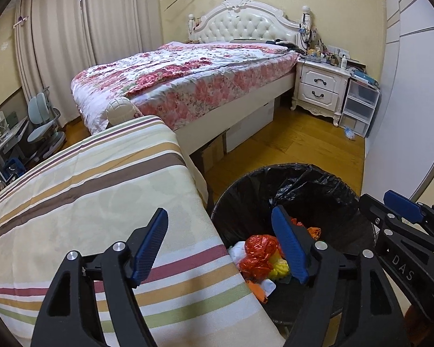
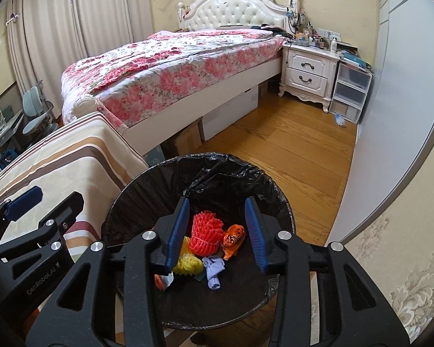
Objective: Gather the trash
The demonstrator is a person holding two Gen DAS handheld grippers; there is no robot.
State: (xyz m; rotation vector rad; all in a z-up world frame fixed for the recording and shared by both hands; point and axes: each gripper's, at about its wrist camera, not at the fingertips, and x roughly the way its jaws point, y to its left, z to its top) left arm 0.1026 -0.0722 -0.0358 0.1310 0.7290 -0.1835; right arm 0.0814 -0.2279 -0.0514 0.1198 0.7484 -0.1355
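A round bin lined with a black bag (image 1: 303,173) (image 2: 217,156) stands on the wood floor beside a striped cover. Inside lie a red foam net (image 2: 205,231), an orange wrapper (image 2: 234,237), a yellow foam net (image 2: 188,266) and a pale blue scrap (image 2: 214,271). My right gripper (image 2: 217,202) hangs open over the bin's mouth, nothing between its blue pads; it also shows at the right edge of the left wrist view (image 1: 387,202). My left gripper (image 1: 220,217) is open and straddles the bin's left rim and the cover's edge, holding nothing.
The striped cover (image 1: 101,202) fills the left. Behind it are a floral bed (image 1: 188,75), boxes under it (image 2: 188,138), a white nightstand (image 1: 318,89) and plastic drawers (image 1: 360,107). A crumpled blue-white scrap (image 2: 340,120) lies on the floor by the drawers. A grey wardrobe door (image 2: 390,115) borders the right.
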